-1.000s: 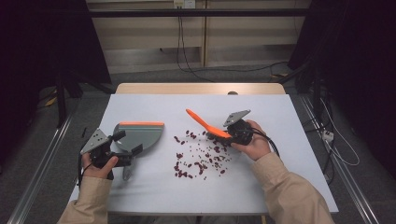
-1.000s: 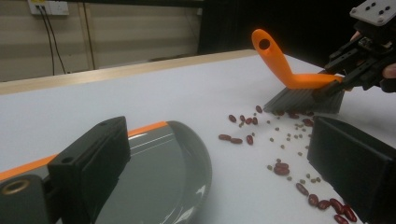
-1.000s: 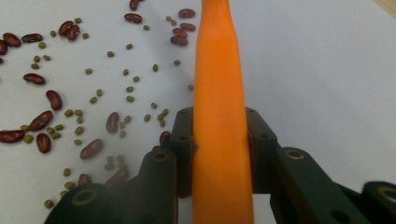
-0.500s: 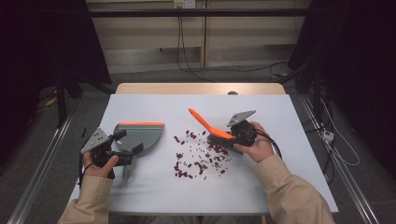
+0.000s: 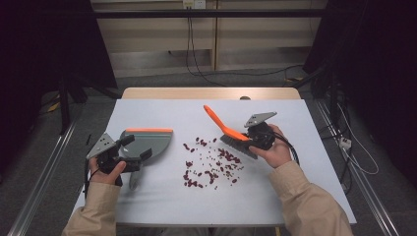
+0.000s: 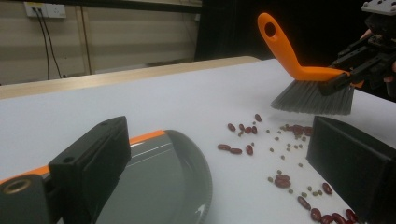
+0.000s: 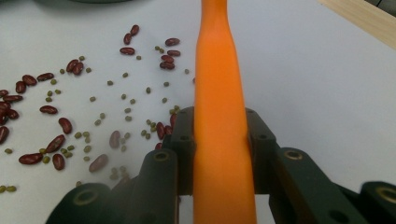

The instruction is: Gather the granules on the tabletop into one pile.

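A grey dustpan point(image 5: 155, 140) with an orange rim lies flat on the white table point(image 5: 295, 196) at the left. My left gripper point(image 5: 136, 147) hovers at its near edge, open; in the left gripper view its jaws point(image 6: 219, 135) stand wide apart over the dustpan point(image 6: 159, 182). Red beans and small green ones point(image 5: 211, 164) lie scattered mid-table. My right gripper point(image 5: 246, 137) is shut on the orange brush point(image 5: 223, 125), whose grey bristles point(image 5: 238, 145) sit at the pile's right edge. In the right gripper view the handle point(image 7: 219, 93) runs up between the jaws.
The table's far wooden edge point(image 5: 211, 93) lies behind the brush. Metal rails point(image 5: 44, 187) run along both sides of the table. Cables point(image 5: 354, 147) trail off at the right.
The brush and my right gripper have shifted slightly right and away from the pile. The left gripper and the dustpan have stayed put.
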Motion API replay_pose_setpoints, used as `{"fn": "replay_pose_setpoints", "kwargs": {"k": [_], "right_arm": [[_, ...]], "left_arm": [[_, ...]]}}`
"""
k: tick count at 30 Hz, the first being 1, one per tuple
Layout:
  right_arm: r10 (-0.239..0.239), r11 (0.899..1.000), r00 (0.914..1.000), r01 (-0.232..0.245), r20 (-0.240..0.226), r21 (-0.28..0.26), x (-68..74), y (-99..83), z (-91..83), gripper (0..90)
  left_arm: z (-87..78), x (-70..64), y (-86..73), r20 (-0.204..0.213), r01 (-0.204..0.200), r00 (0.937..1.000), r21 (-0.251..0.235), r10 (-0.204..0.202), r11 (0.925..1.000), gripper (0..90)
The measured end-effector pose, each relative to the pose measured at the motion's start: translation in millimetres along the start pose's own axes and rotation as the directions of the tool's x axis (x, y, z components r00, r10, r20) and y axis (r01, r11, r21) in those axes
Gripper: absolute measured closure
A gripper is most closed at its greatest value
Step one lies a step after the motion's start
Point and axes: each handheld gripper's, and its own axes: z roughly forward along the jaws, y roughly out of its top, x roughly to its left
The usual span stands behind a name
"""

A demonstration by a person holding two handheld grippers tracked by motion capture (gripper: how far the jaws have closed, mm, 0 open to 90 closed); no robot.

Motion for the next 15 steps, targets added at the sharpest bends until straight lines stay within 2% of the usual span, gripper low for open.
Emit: {"fn": "replay_pose_setpoints", "kwargs": {"k": [5, 11, 15], "right_arm": [[0.035, 0.999, 0.9994, -0.035, 0.0, -0.013, -7.9, 0.4, 3.0, 71.2], [0.04, 0.999, 0.9992, -0.04, 0.007, -0.01, -12.6, 0.1, 5.5, 71.2], [0.037, 0.999, 0.9987, -0.037, 0.034, -0.021, -16.7, 5.1, 4.6, 71.2]], "left_arm": [[2.7, -0.3, -0.2, 0.003, -0.001, 1.0, 0.006, 0.001, 1.0, 6.0], [3.4, -1.1, 0.7, 0.003, 0.0, 1.0, 0.004, 0.0, 1.0, 6.0], [3.1, -2.2, 0.9, 0.004, -0.005, 1.0, 0.008, 0.005, 1.0, 6.0]]}}
